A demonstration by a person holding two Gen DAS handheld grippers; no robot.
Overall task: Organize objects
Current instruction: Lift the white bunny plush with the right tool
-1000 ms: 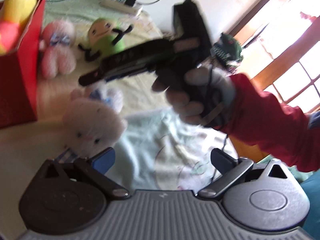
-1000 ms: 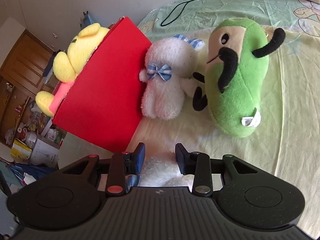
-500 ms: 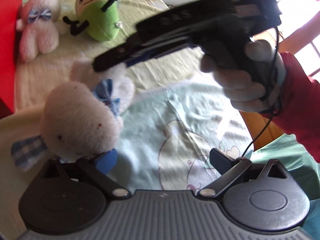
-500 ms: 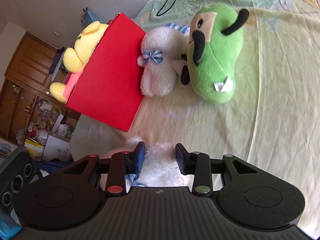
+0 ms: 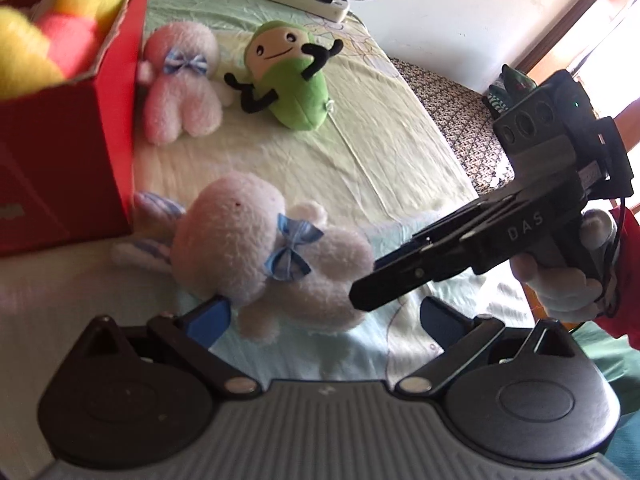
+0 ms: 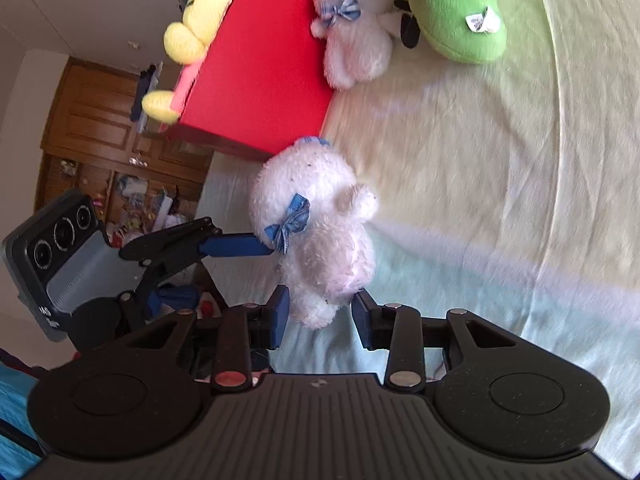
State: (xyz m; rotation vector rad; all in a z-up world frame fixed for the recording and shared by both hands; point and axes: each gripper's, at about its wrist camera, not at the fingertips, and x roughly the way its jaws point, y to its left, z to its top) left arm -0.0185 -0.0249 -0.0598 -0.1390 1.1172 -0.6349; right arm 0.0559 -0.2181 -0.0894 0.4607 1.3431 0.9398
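presently counted: two fluffy white plush bunnies with blue bows, one green bean-shaped plush (image 5: 294, 84), one yellow plush (image 5: 60, 20) in one red cardboard box (image 5: 60, 160). near white bunny (image 6: 320, 232) lying on bedsheet (image 6: 500, 180) beside box, legs between narrowly parted right gripper (image 6: 320, 316) fingers, contact unclear. left gripper (image 5: 320, 316) wide open, empty, one pad at bunny's bow.

Legible markings: one, on the right gripper.

The letters "DAS" stand in pale print on the black side of the right gripper (image 5: 362, 292) body, just ahead of the gloved hand (image 5: 560, 280) holding it. Relative to that gripper: the red box (image 5: 68, 152) at far left carries a pale mark cut by the frame edge, unreadable; the green plush (image 6: 460, 12) tag print is too small to read.
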